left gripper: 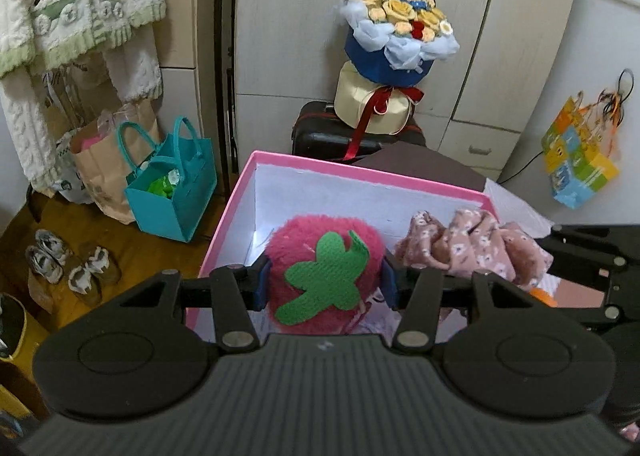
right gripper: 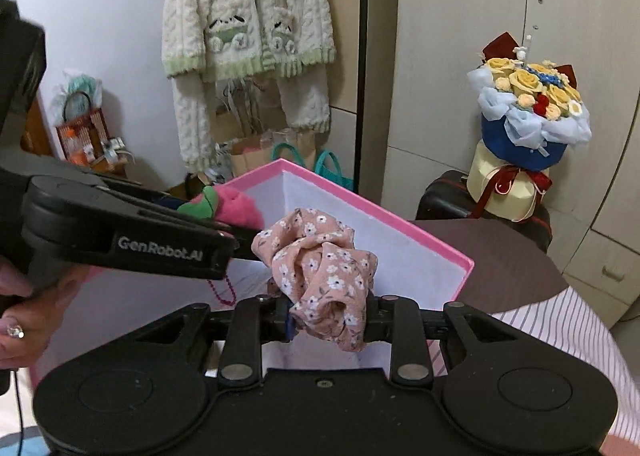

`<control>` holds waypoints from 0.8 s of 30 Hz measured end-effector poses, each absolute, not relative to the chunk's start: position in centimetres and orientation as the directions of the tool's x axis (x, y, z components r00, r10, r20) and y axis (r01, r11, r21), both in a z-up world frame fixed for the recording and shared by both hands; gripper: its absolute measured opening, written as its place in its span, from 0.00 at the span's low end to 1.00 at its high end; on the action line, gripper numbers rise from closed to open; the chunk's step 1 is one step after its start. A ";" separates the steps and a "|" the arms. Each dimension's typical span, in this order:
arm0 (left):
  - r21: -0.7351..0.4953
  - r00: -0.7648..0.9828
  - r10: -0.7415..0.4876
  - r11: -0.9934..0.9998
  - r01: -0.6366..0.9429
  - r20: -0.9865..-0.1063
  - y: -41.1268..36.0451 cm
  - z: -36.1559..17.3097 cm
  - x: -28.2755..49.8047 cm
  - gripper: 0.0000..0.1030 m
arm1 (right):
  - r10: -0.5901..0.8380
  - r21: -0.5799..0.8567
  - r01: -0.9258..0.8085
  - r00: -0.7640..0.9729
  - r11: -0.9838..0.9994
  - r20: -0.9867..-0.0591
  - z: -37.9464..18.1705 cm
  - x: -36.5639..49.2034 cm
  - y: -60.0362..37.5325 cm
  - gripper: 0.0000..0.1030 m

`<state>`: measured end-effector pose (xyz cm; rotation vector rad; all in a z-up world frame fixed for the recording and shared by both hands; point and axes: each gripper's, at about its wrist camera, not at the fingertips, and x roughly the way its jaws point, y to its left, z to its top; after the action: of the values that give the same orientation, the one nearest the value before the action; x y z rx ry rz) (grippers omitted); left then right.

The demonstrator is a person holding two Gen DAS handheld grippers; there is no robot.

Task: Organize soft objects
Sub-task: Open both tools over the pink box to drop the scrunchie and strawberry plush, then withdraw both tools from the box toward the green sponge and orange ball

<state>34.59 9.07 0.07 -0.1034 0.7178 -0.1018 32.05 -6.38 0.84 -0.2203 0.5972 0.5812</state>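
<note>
Presently, the pink plush strawberry (left gripper: pixel 320 272), green felt leaf facing the camera, sits clamped between the blue pads of the left hand-held gripper (left gripper: pixel 324 282), held over the open pink box (left gripper: pixel 360 172) near its left wall. Just beside it to the right, the floral pink scrunchie (right gripper: pixel 324 272) is bunched between the fingers of the right hand-held gripper (right gripper: pixel 330 322), which grasps its lower folds; the rest of the fabric stands up above the jaws, over the box's white interior. Both tools point forward and downward into the box, side by side. In the right wrist view the left tool crosses from the left edge, and the person's hand (right gripper: pixel 24 320) grips its handle, a ring visible on one finger. A string of magenta beads (right gripper: pixel 224 292) lies on the box floor. Beyond the box, a flower bouquet (left gripper: pixel 400 28) stands on a dark suitcase (left gripper: pixel 320 132) against the wardrobe (left gripper: pixel 500 36).
</note>
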 end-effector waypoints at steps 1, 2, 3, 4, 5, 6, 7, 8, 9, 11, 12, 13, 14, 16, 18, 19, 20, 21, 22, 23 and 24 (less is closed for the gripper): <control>-0.118 0.744 -0.123 0.991 0.060 -0.657 8.9 -0.1 35.0 0.50 | 0.446 -0.043 -0.581 0.669 0.813 -0.594 0.7 32.5 -6.1 0.33; -0.095 0.735 -0.114 0.993 0.067 -0.668 8.7 -0.3 35.3 0.50 | 0.445 -0.052 -0.588 0.664 0.807 -0.601 0.5 32.8 -5.8 0.33; -0.072 0.730 -0.106 0.994 0.077 -0.675 8.5 -0.4 35.5 0.50 | 0.440 -0.060 -0.592 0.660 0.804 -0.609 0.3 33.1 -5.6 0.33; -0.063 0.731 -0.102 0.995 0.081 -0.675 8.5 -0.5 35.6 0.50 | 0.433 -0.068 -0.593 0.656 0.802 -0.618 0.1 33.4 -5.3 0.33; -0.062 0.732 -0.102 0.995 0.082 -0.674 8.5 -0.5 35.7 0.50 | 0.426 -0.075 -0.595 0.653 0.801 -0.626 -0.1 33.7 -5.1 0.33; -0.063 0.734 -0.105 0.994 0.084 -0.671 8.5 -0.4 35.7 0.51 | 0.422 -0.080 -0.595 0.652 0.800 -0.630 -0.2 33.9 -5.0 0.38; -0.063 0.740 -0.103 0.995 0.081 -0.665 8.6 -0.3 35.7 0.51 | 0.418 -0.081 -0.594 0.651 0.801 -0.633 -0.2 34.0 -5.0 0.46; -0.055 0.751 -0.092 0.996 0.074 -0.654 8.7 -0.2 35.5 0.55 | 0.416 -0.083 -0.593 0.650 0.801 -0.635 -0.3 34.1 -4.9 0.50; -0.046 0.761 -0.083 0.997 0.070 -0.644 8.8 0.0 35.3 0.62 | 0.418 -0.081 -0.593 0.651 0.801 -0.634 -0.2 34.0 -5.0 0.51; -0.017 0.780 -0.074 0.997 0.081 -0.621 8.9 0.5 34.5 0.69 | 0.443 -0.074 -0.611 0.646 0.788 -0.622 0.1 33.2 -5.5 0.51; -0.012 0.787 -0.080 0.996 0.092 -0.611 9.1 0.9 34.0 0.71 | 0.454 -0.079 -0.615 0.657 0.784 -0.602 0.3 32.6 -5.8 0.51; -0.019 0.799 -0.084 0.996 0.090 -0.595 9.3 1.2 33.3 0.72 | 0.466 -0.089 -0.620 0.669 0.780 -0.579 0.6 31.8 -6.2 0.53; -0.032 0.817 -0.076 0.997 0.070 -0.571 9.7 1.5 32.4 0.74 | 0.473 -0.090 -0.622 0.674 0.778 -0.568 0.9 31.3 -6.6 0.54; -0.041 0.843 -0.076 0.997 0.064 -0.532 10.0 2.1 30.8 0.75 | 0.487 -0.061 -0.615 0.677 0.786 -0.551 1.6 30.4 -7.9 0.55; -0.045 0.857 -0.099 0.995 0.088 -0.505 10.1 2.7 29.1 0.75 | 0.516 -0.027 -0.623 0.671 0.782 -0.534 2.4 29.2 -9.2 0.55; -0.047 0.862 -0.113 0.994 0.103 -0.494 10.1 3.0 28.2 0.75 | 0.524 -0.015 -0.622 0.672 0.783 -0.523 2.8 28.6 -9.9 0.55; -0.047 0.867 -0.124 0.992 0.116 -0.482 10.1 3.3 27.4 0.75 | 0.533 0.002 -0.620 0.673 0.785 -0.513 3.1 27.9 -10.7 0.55; -0.045 0.871 -0.129 0.991 0.123 -0.474 10.0 3.5 26.7 0.75 | 0.540 0.018 -0.618 0.672 0.786 -0.506 3.4 27.4 -11.4 0.55; -0.039 0.875 -0.130 0.991 0.127 -0.467 9.9 3.7 25.9 0.75 | 0.548 0.039 -0.614 0.672 0.788 -0.498 3.6 26.9 -12.3 0.55; -0.034 0.879 -0.131 0.991 0.131 -0.459 9.8 3.8 25.1 0.75 | 0.556 0.062 -0.609 0.671 0.790 -0.491 3.8 26.4 -13.2 0.55; -0.031 0.881 -0.134 0.990 0.134 -0.454 9.6 3.9 24.3 0.75 | 0.563 0.093 -0.601 0.670 0.794 -0.484 3.9 25.9 -14.3 0.55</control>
<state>24.30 9.56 3.93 0.0018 0.4724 -0.1395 25.89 -14.32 3.95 -0.0767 0.5189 0.6569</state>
